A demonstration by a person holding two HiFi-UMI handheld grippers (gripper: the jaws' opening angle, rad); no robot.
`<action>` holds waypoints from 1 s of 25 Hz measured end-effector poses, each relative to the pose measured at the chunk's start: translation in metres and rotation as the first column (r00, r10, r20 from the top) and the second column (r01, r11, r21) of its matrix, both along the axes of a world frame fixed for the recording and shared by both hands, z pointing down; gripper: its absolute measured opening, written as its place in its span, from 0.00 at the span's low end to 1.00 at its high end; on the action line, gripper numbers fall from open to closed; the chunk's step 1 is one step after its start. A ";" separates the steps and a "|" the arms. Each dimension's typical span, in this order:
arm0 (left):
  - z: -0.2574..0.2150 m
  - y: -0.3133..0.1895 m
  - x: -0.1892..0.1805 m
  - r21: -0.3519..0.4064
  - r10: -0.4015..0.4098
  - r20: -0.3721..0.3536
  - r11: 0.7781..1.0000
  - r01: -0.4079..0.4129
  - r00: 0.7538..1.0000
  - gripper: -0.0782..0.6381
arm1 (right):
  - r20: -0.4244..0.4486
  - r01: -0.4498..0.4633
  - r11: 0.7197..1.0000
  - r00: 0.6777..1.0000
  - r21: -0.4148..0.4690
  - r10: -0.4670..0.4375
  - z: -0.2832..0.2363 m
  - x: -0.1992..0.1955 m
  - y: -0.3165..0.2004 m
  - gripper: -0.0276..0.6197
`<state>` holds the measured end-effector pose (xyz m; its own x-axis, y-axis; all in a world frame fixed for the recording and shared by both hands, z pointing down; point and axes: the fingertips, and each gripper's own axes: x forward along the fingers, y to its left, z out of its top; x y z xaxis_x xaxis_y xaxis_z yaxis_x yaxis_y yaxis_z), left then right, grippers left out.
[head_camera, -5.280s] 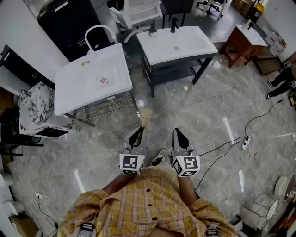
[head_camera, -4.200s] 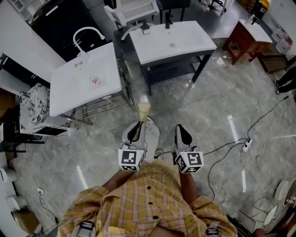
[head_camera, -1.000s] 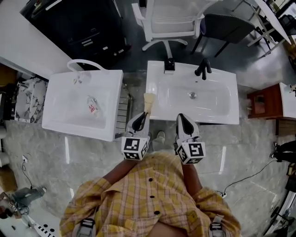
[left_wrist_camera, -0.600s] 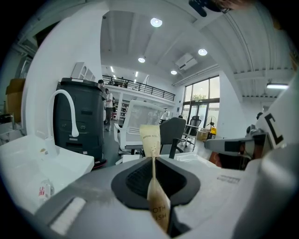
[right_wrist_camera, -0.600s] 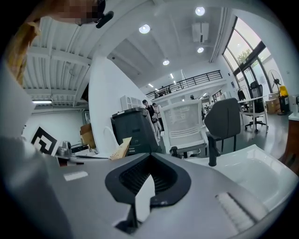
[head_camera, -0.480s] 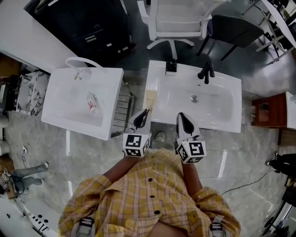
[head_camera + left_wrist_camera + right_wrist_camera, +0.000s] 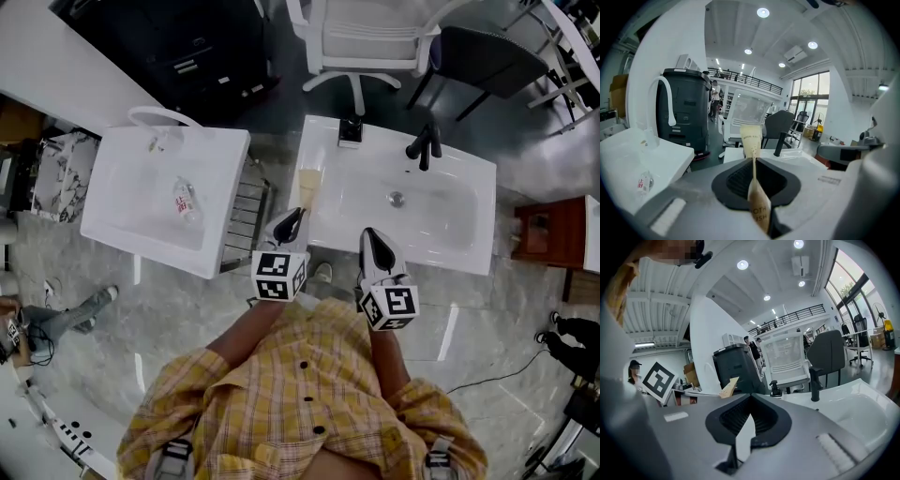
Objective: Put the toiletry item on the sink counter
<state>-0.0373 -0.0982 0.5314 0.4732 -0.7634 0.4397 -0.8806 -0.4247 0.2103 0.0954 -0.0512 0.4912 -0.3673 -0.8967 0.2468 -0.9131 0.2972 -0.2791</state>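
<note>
Left gripper [image 7: 296, 217] is clamped tight on the toiletry packet [image 7: 307, 187], a flat beige sachet pinched edge-on. In the left gripper view the packet [image 7: 751, 138] runs straight up the seam of the left gripper [image 7: 753, 160], its lower end tucked deep between the jaws and its printed top sticking out past the tips. From the head view, that free end points away from the person and sits over the left end of the white sink surface [image 7: 450, 234], just inside its near-left corner. Whether the packet touches the surface, I can't tell.

Right gripper [image 7: 368, 234] hovers to the right of it, over the near edge of the same surface. In its own view the right gripper [image 7: 750, 401] has its jaws drawn together at the tips, with nothing between them. That view also catches the packet [image 7: 729, 386] off to its left, tilted.

On the far side of the surface stands a black faucet [image 7: 422, 145], and the drain [image 7: 397, 199] shows in the middle of the basin. A white office chair [image 7: 361, 33] sits beyond that.

Off to the left, well apart, is a second white sink [image 7: 131, 202] with a small bottle [image 7: 184, 200] lying in its basin. The person's plaid shirt [image 7: 300, 403] fills the near edge of the head view.
</note>
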 end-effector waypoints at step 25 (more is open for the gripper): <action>0.063 -0.060 -0.003 -0.120 -0.068 0.045 0.990 0.073 0.997 0.14 | -0.009 0.035 0.998 0.999 -0.046 -0.036 0.025 0.004 -0.011 0.04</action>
